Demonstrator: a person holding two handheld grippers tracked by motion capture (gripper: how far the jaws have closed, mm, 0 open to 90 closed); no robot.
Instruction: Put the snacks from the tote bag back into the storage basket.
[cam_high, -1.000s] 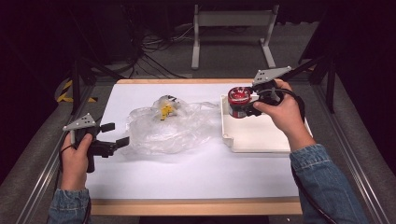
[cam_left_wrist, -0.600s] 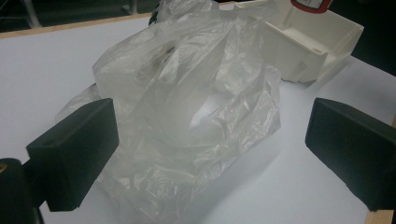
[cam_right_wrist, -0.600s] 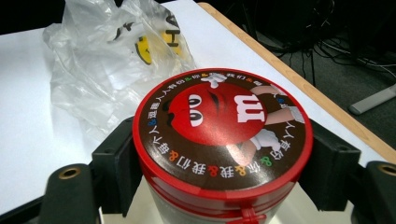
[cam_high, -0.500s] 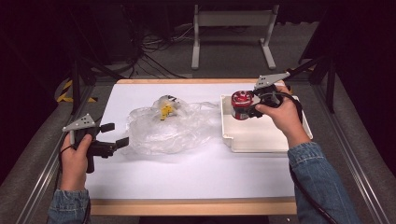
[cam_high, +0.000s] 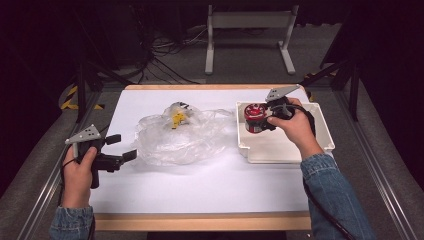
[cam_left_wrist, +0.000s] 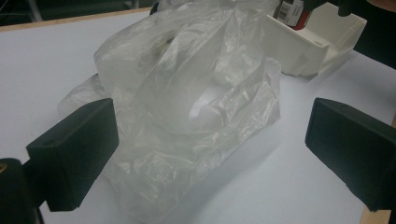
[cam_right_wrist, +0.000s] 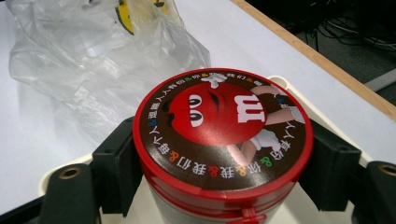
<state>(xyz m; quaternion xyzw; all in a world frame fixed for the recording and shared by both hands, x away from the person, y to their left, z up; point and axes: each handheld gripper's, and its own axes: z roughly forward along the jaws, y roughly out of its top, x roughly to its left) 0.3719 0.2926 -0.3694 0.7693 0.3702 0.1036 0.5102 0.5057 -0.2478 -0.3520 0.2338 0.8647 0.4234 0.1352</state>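
The candy tub (cam_right_wrist: 219, 140) has a glossy red plastic lid with a smooth printed label. Just beside it, the bag (cam_high: 180, 135) is thin, crinkled clear plastic, and the tray (cam_high: 320, 145) under the tub looks matt cream plastic.

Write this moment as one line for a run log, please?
right tool: shut on red-lidded candy tub, over white tray | left tool: open, at clear plastic bag

Tray (cam_high: 320, 145) sits at right side of surface (cam_high: 200, 185). Can (cam_high: 255, 118) stands upright in tray's far-left corner, between right tongs (cam_high: 261, 120). Plastic bag (cam_high: 180, 135) lies just left of tray. Left tongs (cam_high: 121, 147) rest left of bag, near it.
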